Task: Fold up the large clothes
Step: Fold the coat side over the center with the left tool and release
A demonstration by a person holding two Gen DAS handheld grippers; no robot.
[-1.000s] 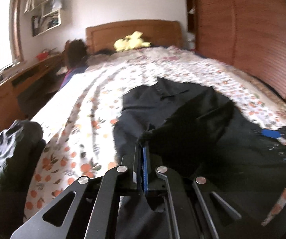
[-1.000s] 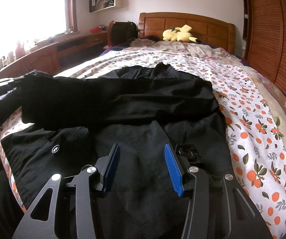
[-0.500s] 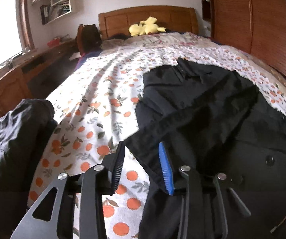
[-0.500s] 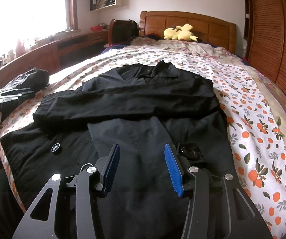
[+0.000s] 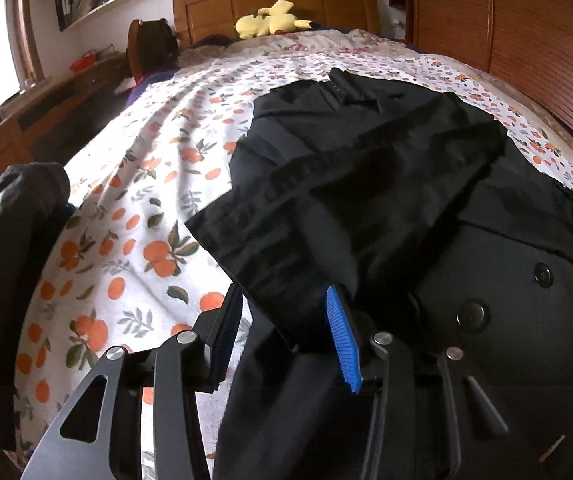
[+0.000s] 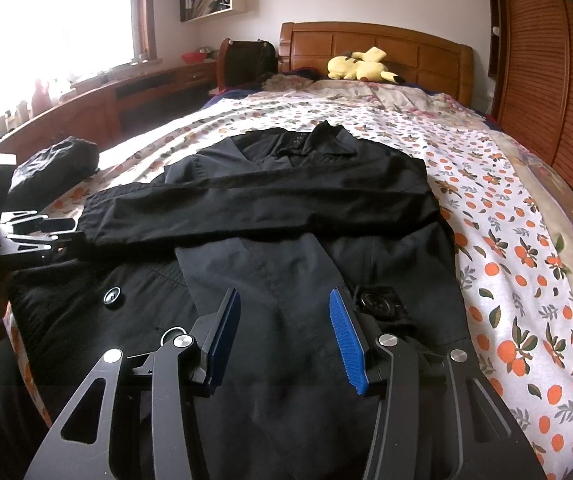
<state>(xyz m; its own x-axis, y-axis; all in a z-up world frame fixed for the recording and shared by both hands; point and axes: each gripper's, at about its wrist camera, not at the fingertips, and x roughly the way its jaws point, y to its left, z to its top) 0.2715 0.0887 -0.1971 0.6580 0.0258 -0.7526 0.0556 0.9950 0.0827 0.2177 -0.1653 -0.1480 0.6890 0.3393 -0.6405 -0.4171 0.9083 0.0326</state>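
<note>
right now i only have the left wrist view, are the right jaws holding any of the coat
observer: No. The right gripper is open over the black coat; its jaws straddle a paler strip of cloth without pinching it.
operator: does the coat hang off the bed on that side
observer: No, its edge lies on the bedspread, with plenty of orange print showing beyond it.
operator: anything lumpy near those jaws
observer: A round black patch sits on the coat just beside the outer finger.
</note>
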